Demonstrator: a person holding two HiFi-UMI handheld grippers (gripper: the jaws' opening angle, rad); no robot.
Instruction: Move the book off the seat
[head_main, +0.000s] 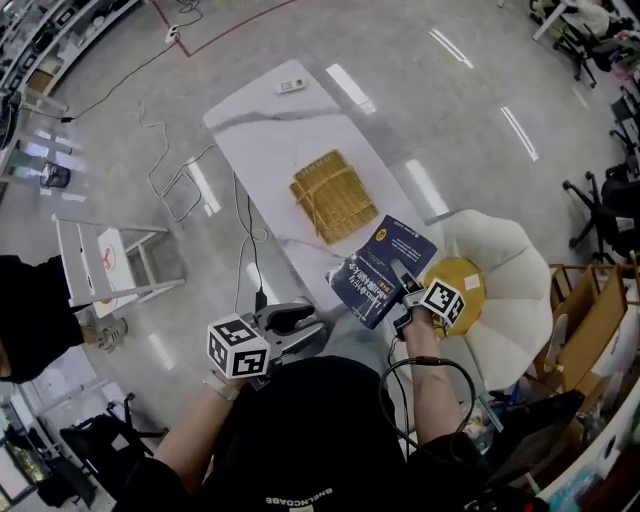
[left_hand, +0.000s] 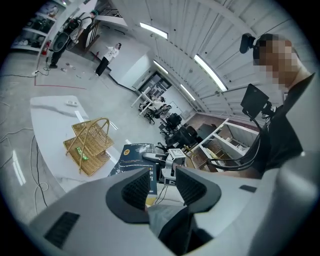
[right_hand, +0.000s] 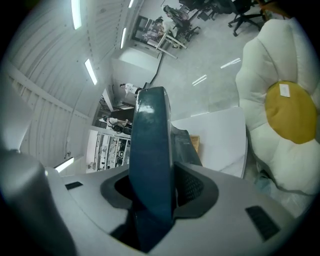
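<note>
Right gripper view shows fingers (right_hand: 192, 187) of the right gripper (right_hand: 159, 186) clenched on the dark blue book (right_hand: 150, 145), held in the air beside the white flower-shaped seat (right_hand: 260, 60), by the table (right_hand: 220, 135) end near a wicker basket (head_main: 333, 195). Fingers of the left gripper (left_hand: 164, 181) stand apart, empty.

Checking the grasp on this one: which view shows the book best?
The head view: the book shows most of its blue cover, held by the right gripper. The left gripper view shows part of it; the right gripper view only its edge between the fingers.
</note>
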